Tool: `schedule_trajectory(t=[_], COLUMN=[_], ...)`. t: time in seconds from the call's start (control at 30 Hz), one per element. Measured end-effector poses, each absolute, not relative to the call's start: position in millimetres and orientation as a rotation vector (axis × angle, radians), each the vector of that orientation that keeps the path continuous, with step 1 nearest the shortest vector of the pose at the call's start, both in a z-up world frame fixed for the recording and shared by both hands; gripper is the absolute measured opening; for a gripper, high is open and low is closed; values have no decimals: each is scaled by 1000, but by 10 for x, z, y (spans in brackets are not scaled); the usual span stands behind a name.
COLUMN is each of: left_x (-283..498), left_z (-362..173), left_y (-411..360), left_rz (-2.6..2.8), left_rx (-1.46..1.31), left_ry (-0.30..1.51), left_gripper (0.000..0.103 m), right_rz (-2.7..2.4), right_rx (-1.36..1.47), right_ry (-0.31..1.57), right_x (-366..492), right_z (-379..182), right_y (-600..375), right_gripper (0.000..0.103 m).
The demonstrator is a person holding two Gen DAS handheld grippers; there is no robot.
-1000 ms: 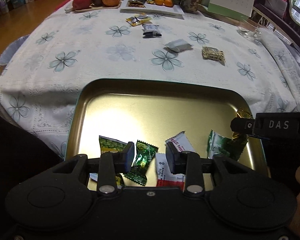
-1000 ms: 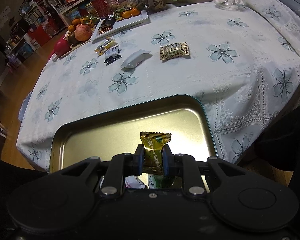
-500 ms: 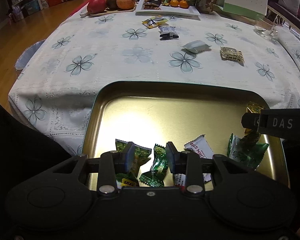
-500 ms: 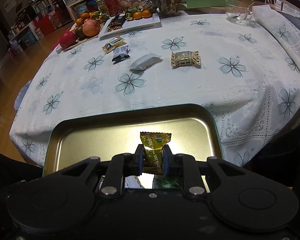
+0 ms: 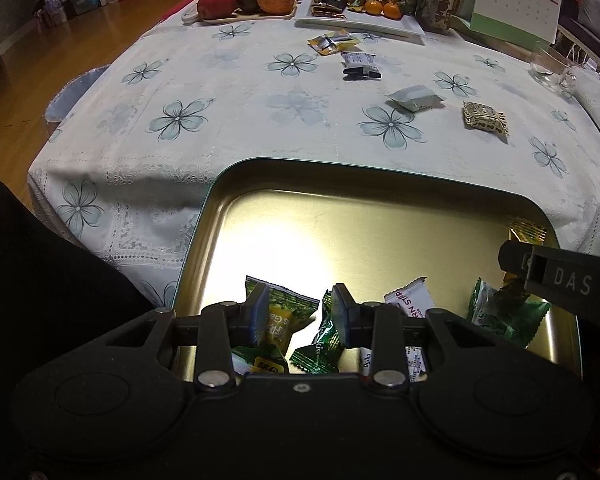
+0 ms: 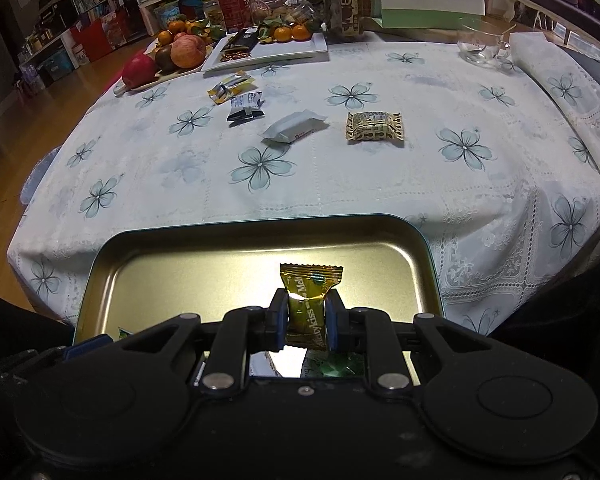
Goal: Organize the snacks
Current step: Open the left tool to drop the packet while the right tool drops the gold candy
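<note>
Right gripper [image 6: 307,322]: jaws pinched narrow on a gold candy [image 6: 309,304], pads squeezing the wrapper's middle from both sides.
Gold candy: long axis runs away from the camera, crimped far end sticking out past the fingertips, held above the right half of the tin tray [image 6: 236,236], not touching its floor as far as the view shows.
Left gripper [image 5: 300,312]: jaws about half open, nothing clamped; they hang over the wrapped snacks at the tray's near edge.
Under the left jaws: a green-yellow packet [image 5: 284,312] by the left pad and a dark green candy [image 5: 320,344] lying tilted between the pads. Can't tell if either pad actually touches them.
Rest of the tray: a white-red packet [image 5: 410,304] just right of the left gripper, and a green wrapper [image 5: 504,320] toward the near right corner, right below the right gripper's finger.
Tin tray: gold inside, sits at the tablecloth's [image 6: 340,184] near edge, far half bare.
Still on the tablecloth: a gold patterned packet [image 6: 375,126], a white pillow pack [image 6: 294,127], a black-white packet [image 6: 246,108] and a yellow packet [image 6: 230,86], strung in a loose row mid-table, well apart from the tray.
</note>
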State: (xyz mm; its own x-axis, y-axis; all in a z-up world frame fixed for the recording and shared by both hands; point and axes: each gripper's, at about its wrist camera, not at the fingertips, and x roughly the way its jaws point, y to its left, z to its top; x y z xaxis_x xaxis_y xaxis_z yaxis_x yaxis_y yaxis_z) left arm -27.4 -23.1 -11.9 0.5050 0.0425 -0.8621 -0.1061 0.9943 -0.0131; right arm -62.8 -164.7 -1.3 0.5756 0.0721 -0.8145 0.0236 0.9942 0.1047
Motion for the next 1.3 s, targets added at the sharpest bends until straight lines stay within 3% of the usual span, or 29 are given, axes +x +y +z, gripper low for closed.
schedule_trajectory(t=[0.23,0.27,0.3,0.4,1.3], left_x=[-244,-243,-248,-245,-246], left_z=[-156,-157,-154,-153,-162], left_y=[-192,-189,-186,-188,-186], left_rz=[87,87,88,87,86], left_rx=[-91,-92,-91,-91,-81], left_ry=[1068,1070,1070,1071,1075], left_gripper=[42,42,42,42,42], right_rz=[27,23,20,20,-26], right_rx=[102,103,105,117,102], right_ry=[945,941,936,924,998], right_x=[-647,-650,-661,-671,-671], right_z=[5,11,21,47,-82], right_y=[-1632,-1634,-1634,-1655,-1689], right_gripper=[22,28,40,51,56])
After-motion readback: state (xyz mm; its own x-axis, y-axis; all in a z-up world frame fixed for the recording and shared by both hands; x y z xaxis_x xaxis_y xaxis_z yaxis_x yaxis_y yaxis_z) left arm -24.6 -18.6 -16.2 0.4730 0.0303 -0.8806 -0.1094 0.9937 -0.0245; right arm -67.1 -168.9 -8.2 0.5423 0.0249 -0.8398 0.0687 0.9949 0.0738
